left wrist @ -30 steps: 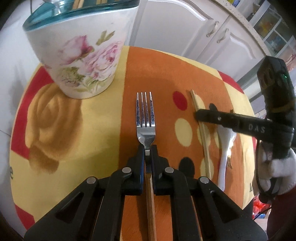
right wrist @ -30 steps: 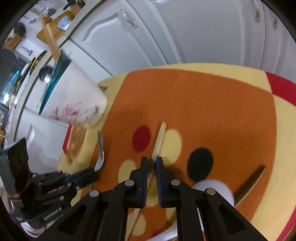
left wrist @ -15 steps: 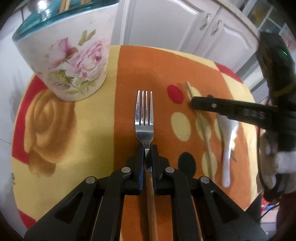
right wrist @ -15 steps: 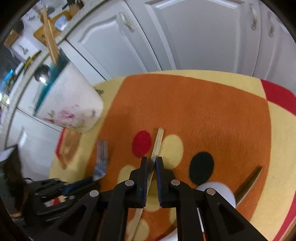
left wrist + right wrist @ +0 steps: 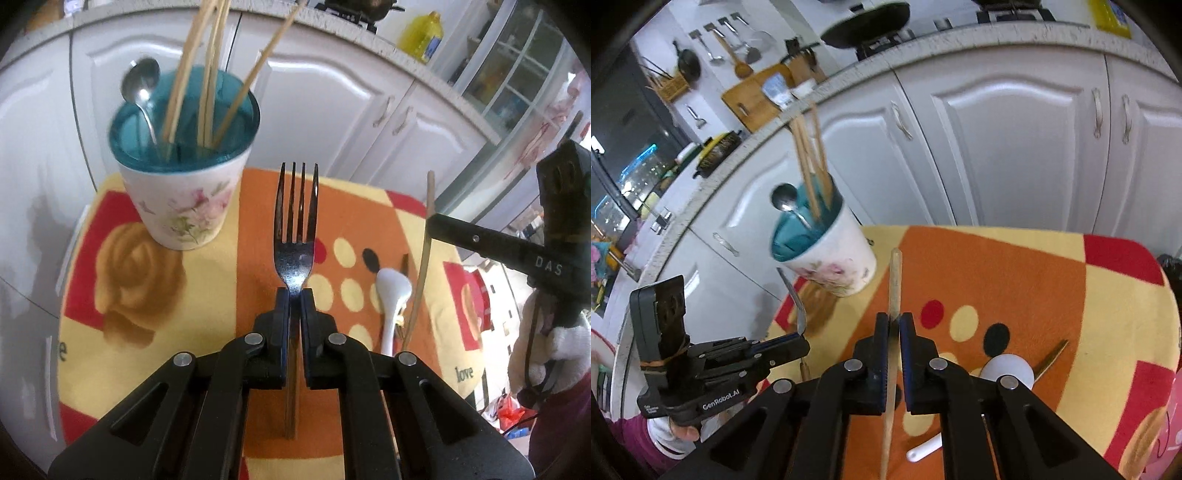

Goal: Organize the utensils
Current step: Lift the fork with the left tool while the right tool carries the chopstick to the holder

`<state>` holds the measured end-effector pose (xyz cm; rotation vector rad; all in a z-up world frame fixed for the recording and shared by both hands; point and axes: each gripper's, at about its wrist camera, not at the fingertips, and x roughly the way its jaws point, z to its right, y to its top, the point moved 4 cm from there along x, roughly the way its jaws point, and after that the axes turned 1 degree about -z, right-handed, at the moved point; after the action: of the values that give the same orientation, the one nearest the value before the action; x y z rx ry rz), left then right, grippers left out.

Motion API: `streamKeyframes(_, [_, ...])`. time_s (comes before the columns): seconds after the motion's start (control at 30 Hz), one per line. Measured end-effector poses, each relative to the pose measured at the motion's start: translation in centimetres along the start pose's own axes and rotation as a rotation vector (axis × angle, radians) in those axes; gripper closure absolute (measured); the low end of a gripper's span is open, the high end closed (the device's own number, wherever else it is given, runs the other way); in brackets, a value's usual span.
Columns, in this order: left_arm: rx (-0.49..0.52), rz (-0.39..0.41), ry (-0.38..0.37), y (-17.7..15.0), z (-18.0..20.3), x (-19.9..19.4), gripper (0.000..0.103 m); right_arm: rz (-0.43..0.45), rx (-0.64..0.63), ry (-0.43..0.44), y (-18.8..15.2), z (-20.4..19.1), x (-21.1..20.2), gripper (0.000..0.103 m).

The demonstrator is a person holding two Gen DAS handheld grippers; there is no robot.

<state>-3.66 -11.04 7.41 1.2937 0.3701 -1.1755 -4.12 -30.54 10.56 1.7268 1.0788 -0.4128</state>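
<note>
**Fork and chopstick both gripped, lifted off the cloth**

The left claw (image 5: 294, 295) is closed tight on the neck of a metal fork (image 5: 295, 225), tines pointing away toward the far cabinets; its wooden handle runs back between the claw's arms. The fork hangs clear above the orange-and-yellow cloth (image 5: 207, 295) that covers the worktop.

The right claw (image 5: 894, 325) is likewise clamped shut — on a single chopstick (image 5: 894, 280), held partway along so that one end juts forward and the other trails back under the claw. The stick is off the cloth too.

At the far left of the cloth stands a floral cup (image 5: 184, 206) with a teal inside, holding several chopsticks and a metal spoon (image 5: 140, 83), all leaning on its rim. A white spoon (image 5: 392, 295) lies on the cloth to the right of the fork, beneath the right claw, with a thin utensil I can't identify just beside it.
</note>
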Motion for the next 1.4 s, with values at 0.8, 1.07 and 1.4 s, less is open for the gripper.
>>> streamKeyframes(0.8, [-0.024,0.135,0.007,0.1,-1.1,-6.6,0.099,-0.230,0.047,-0.224,-1.1,5.1,13.5,0.085])
streamKeyframes(1.07, [-0.055,0.177,0.011,0.9,-2.5,-8.1,0.099,-0.090,0.056,-0.160,-0.1,4.2,7.5,0.097])
streamKeyframes(1.4, [-0.075,0.268,0.031,3.5,-3.8,-11.1,0.099,0.122,0.021,-0.024,3.0,-0.3,-2.4,0.097])
